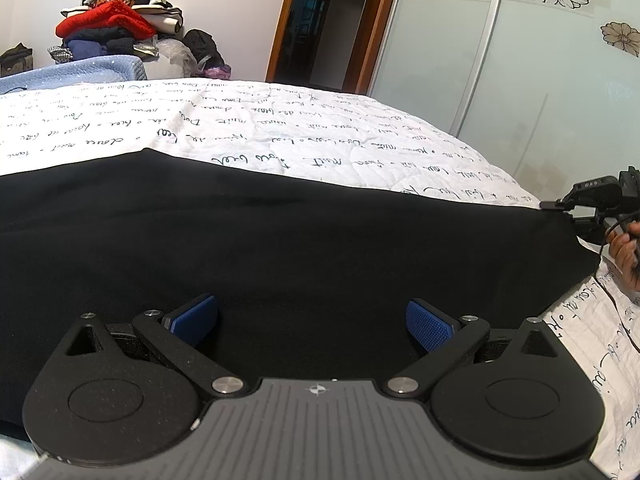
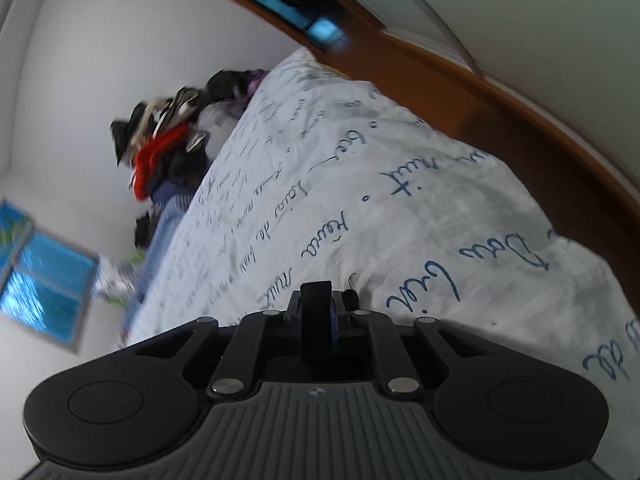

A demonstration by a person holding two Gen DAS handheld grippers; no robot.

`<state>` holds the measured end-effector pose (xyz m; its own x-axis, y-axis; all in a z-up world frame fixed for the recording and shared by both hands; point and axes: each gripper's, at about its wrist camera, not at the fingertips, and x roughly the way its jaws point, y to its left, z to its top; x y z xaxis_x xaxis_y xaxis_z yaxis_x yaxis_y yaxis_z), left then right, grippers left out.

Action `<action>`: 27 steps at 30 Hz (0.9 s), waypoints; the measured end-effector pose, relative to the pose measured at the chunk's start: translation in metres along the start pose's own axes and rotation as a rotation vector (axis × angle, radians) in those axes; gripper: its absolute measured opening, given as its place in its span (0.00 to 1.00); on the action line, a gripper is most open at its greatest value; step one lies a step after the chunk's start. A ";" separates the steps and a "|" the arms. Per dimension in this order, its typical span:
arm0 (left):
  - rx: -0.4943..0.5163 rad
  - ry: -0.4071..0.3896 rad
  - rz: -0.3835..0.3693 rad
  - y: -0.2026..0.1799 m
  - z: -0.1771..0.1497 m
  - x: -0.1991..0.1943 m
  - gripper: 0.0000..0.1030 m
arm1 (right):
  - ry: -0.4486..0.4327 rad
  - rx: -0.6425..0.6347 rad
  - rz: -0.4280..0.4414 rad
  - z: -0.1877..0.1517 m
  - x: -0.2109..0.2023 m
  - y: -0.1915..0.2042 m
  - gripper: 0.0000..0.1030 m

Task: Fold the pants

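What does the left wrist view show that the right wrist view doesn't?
Only the left wrist view shows the black pants spread on the bed, the open left gripper over them, the floral wardrobe doors, and the right gripper's body with a hand at the pants' edge. Only the right wrist view shows the right gripper closed, with dark material between its pads, and a window. Both show the script-print bedspread and the clothes pile.

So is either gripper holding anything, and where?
The right gripper appears to pinch the black pants at an edge; the left gripper is open, empty.
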<state>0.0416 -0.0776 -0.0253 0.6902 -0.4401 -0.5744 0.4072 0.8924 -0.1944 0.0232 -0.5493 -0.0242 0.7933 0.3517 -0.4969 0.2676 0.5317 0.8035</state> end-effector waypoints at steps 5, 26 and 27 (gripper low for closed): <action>0.040 0.001 0.043 -0.010 0.003 -0.002 0.98 | -0.160 -0.039 -0.044 -0.006 -0.041 0.022 0.16; 0.230 0.070 -0.082 -0.067 0.010 0.048 1.00 | -0.256 -0.080 -0.168 -0.113 -0.090 0.048 0.74; 0.229 0.069 -0.083 -0.067 0.011 0.049 1.00 | -0.243 0.000 -0.134 -0.116 -0.091 0.037 0.74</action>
<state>0.0542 -0.1602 -0.0318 0.6098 -0.4957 -0.6183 0.5910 0.8043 -0.0619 -0.1020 -0.4723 0.0132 0.8586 0.0833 -0.5059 0.3791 0.5611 0.7358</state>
